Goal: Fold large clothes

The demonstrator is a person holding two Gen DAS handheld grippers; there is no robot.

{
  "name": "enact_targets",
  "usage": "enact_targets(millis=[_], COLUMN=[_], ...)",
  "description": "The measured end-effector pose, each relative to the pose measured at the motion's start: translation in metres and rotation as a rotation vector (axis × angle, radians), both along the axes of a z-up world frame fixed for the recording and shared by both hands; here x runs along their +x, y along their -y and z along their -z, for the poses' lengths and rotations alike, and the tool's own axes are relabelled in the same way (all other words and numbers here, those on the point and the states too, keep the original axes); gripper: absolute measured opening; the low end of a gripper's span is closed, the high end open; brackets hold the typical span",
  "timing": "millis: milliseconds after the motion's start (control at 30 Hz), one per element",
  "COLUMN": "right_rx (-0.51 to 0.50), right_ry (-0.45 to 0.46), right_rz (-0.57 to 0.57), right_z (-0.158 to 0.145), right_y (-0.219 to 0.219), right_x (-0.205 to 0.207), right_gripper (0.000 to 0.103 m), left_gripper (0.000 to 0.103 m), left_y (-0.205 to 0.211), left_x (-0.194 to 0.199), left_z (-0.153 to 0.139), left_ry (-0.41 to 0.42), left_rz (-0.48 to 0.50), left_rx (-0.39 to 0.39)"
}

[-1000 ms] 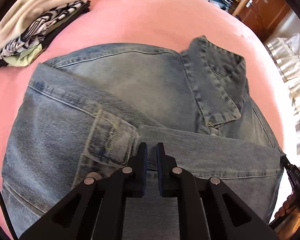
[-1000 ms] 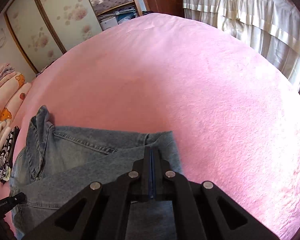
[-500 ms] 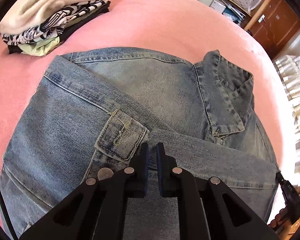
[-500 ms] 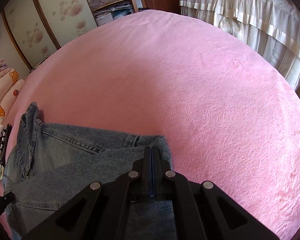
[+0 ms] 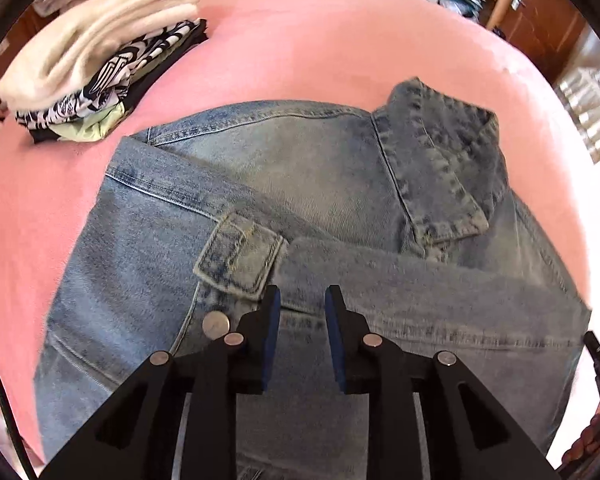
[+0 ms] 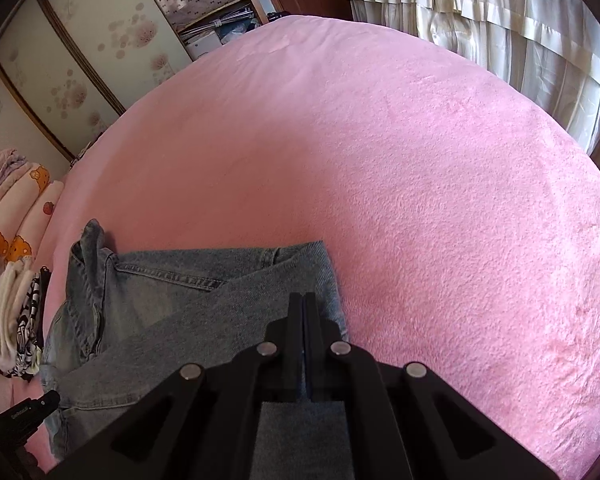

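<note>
The left hand-held gripper (image 5: 302,300) hangs just over the denim jacket (image 5: 320,184). Its jaws have just been opening and nothing is between them, so I think it is letting go of the sleeve (image 5: 420,280) folded across. The right hand-held gripper (image 6: 303,304) is pressed together, empty. The jacket lies on the pink bed (image 6: 380,160). Farther off sits a pile of folded clothes (image 5: 100,68).

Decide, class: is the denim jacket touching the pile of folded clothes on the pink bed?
Apart. The left wrist view shows a strip of bare pink bed between the denim jacket and the pile of folded clothes.
</note>
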State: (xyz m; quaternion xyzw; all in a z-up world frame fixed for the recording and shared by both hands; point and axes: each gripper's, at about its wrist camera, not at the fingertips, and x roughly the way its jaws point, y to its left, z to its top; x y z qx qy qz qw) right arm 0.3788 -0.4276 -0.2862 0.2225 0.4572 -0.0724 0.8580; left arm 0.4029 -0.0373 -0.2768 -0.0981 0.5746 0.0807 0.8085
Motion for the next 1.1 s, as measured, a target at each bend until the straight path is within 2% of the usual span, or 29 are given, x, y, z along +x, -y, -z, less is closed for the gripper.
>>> enact_targets(millis=[233,533,767,933,1100], right_rx=[0.094,0.122,0.12,0.11,0.123], right_ry=[-0.047,-0.122,-0.162,-0.178,-0.198], right_rz=[-0.028,-0.083,-0.086,-0.072,0.005], right_z=[-0.011,-0.018,-0.031,-0.043,-0.052], right_y=[-0.006,-0.026,-0.042,-0.055,-0.064], right_x=[-0.028,-0.071,-0.096,-0.112,-0.141], right_gripper=[0.0,0.0,0.0,0.0,0.0], left_gripper=[0.021,0.021,0.021,0.021,0.021], left_y=[0.01,-0.007,-0.034,-0.062,-0.094], left_x=[-0.029,-0.069,-0.076,-0.078,-0.086], left_z=[-0.01,-0.018,-0.034,-0.05,-0.055], left_ry=[-0.1,-0.113,-0.113,-0.093,-0.112], left_rz=[0.056,0.1,0.179,0.211,0.256], left_rx=[0.067,0.089,0.122,0.106,0.049])
